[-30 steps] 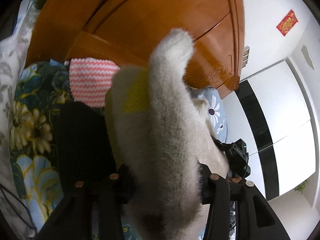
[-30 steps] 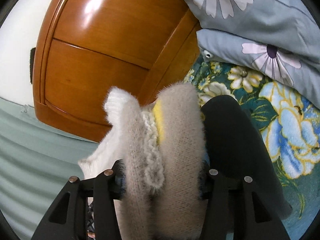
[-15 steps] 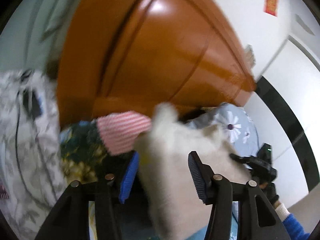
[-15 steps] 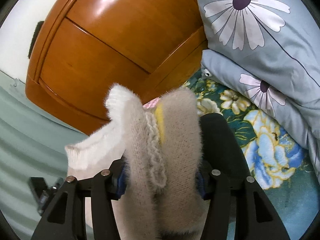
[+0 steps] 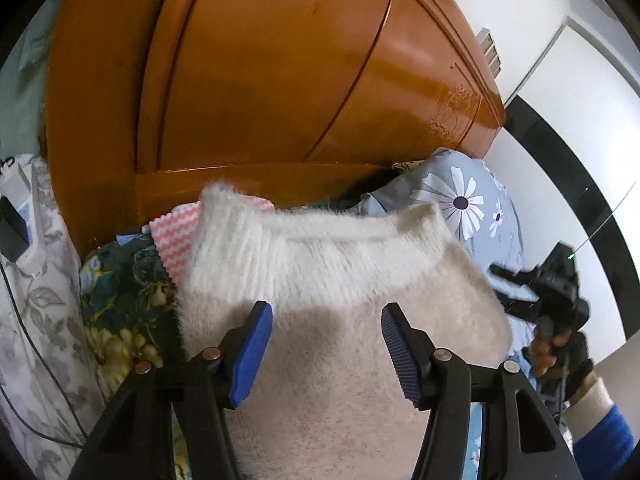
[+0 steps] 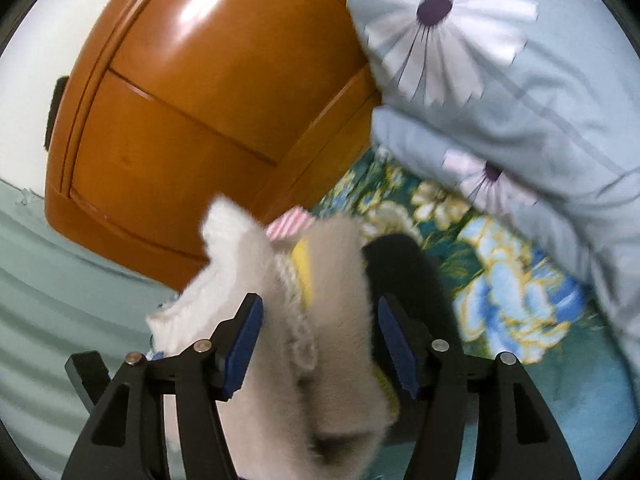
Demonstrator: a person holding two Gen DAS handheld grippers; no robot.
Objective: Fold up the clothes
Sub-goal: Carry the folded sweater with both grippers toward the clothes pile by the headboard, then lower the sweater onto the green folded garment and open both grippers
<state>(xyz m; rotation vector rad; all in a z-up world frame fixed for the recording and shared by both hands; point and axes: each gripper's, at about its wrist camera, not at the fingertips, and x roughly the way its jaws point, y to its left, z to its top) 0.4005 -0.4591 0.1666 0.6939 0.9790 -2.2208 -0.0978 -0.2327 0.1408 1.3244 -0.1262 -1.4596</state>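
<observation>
the left claw (image 5: 326, 336) stands wide with its blue pads (image 5: 252, 350) clear of the sweater (image 5: 340, 280), which lies below and beyond them; a second ago the same pads were pressed into the bunched knit. the fuzzy cream sweater now sits folded on the bed (image 5: 120, 300), its ribbed hem spread across the view from the left wrist, where before a tall lump of it rose up between the fingers. it lies over a black garment (image 6: 404, 272) and just in front of a pink zigzag cloth (image 5: 176, 236), both in the same spots as earlier. the right claw (image 6: 318, 336) is opening, and the sweater (image 6: 320, 300) is between its pads (image 6: 244, 340); the picture is blurred, but the knit looks loose there, while a second ago it was squeezed tight. the yellow patch (image 6: 302, 268) and the crocheted edge show in that view much as before. from the left wrist the right claw (image 5: 516, 288) shows at the far right, held in a hand (image 5: 550, 344) with a blue sleeve (image 5: 604, 436), apart from the sweater. both views have tipped so that more of the wooden headboard (image 5: 280, 80) fills the top than a second ago, and the daisy pillow (image 6: 500, 80) looms larger in the right view.
</observation>
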